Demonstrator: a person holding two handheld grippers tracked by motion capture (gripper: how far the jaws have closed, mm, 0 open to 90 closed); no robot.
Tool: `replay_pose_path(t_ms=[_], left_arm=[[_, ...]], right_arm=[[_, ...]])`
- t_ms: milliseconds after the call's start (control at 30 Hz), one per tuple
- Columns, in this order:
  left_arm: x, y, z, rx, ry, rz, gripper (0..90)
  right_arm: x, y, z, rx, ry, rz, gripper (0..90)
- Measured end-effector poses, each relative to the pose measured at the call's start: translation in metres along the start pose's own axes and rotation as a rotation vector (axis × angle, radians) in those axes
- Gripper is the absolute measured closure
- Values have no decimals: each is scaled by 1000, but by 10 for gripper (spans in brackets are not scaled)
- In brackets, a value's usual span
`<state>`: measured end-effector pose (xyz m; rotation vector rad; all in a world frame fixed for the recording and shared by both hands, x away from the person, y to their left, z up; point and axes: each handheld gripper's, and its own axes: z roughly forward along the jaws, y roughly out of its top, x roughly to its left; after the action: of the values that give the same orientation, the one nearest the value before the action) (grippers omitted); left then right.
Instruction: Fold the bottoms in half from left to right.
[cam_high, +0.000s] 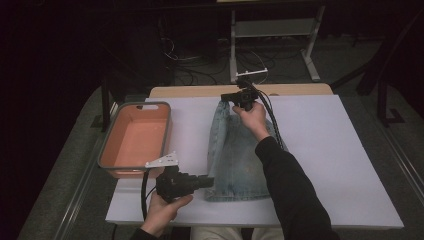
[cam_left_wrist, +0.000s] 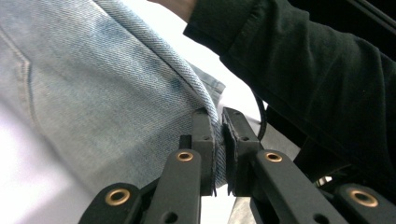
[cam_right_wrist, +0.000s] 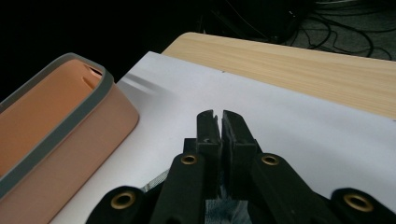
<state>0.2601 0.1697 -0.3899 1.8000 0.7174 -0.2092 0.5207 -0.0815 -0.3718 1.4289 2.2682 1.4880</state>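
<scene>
My left gripper (cam_high: 209, 182) is clamped on the near hem of the pale, faded jeans (cam_high: 237, 150), which lie flat mid-table on the white sheet (cam_high: 325, 150). At the far end, my right gripper (cam_high: 226, 98) pinches their other edge, jaws nearly together. An orange bin (cam_high: 135, 137) sits left of them.

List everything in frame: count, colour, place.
Denim garment: 1, light blue, flat mid-table.
Bin: 1, orange with grey rim, left of the garment, empty.
White mat: 1, covers the table.
Wooden tabletop: 1, light wood, showing at the far edge.
Metal stand: 1, white, behind the table.
Left hand-held gripper: 1, black, shut on garment's near-left corner.
Right hand-held gripper: 1, black, shut on garment's far edge.
</scene>
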Motion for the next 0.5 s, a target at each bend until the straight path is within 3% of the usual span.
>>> replay_pose_path(t_ms=[500], left_arm=[[-14, 23, 47, 35, -61, 61, 838]], right_arm=[[-26, -3, -29, -4, -45, 14, 861]])
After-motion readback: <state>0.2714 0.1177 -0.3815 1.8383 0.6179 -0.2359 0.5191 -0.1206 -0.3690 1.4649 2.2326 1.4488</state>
